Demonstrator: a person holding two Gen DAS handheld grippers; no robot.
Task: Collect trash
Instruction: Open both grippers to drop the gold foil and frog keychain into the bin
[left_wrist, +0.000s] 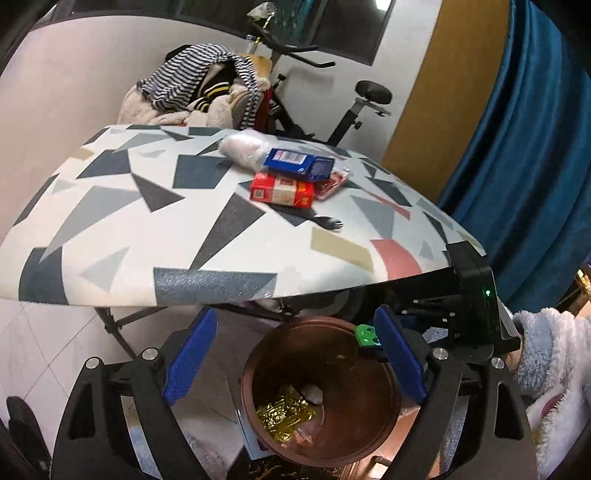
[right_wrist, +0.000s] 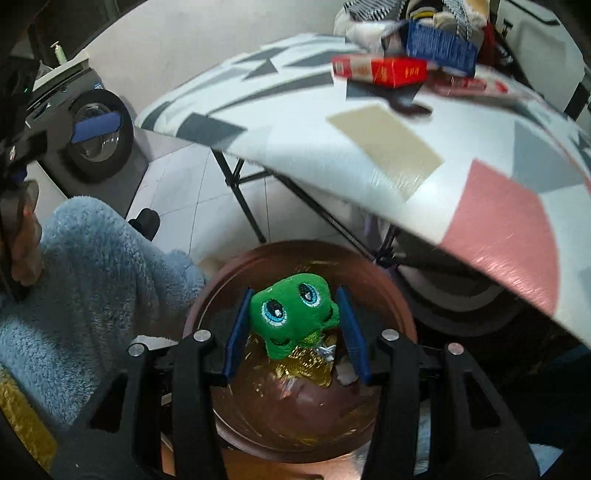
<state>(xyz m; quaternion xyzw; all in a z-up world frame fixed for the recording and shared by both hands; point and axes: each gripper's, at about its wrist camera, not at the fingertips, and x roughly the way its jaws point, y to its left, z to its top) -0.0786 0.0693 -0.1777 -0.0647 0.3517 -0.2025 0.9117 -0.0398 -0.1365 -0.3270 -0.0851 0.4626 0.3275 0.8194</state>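
A round copper bin (left_wrist: 373, 417) stands on the floor below the table edge, with gold foil (left_wrist: 284, 413) and scraps inside; it also shows in the right wrist view (right_wrist: 229, 280). My right gripper (right_wrist: 293, 332) holds a green plush toy (right_wrist: 291, 314) with big blue eyes between its blue pads, right over the bin. A bit of that toy (left_wrist: 365, 334) shows in the left wrist view. My left gripper (left_wrist: 295, 358) is open and empty above the bin.
The patterned table (left_wrist: 147, 229) carries a red box (left_wrist: 282, 190), a blue box (left_wrist: 299, 164), a white bundle (left_wrist: 243, 147), a red packet (left_wrist: 332, 182) and a black spoon (left_wrist: 328, 221). Behind stand an exercise bike (left_wrist: 354, 107) and piled clothes (left_wrist: 199, 88). A washing machine (right_wrist: 96, 136) is at left.
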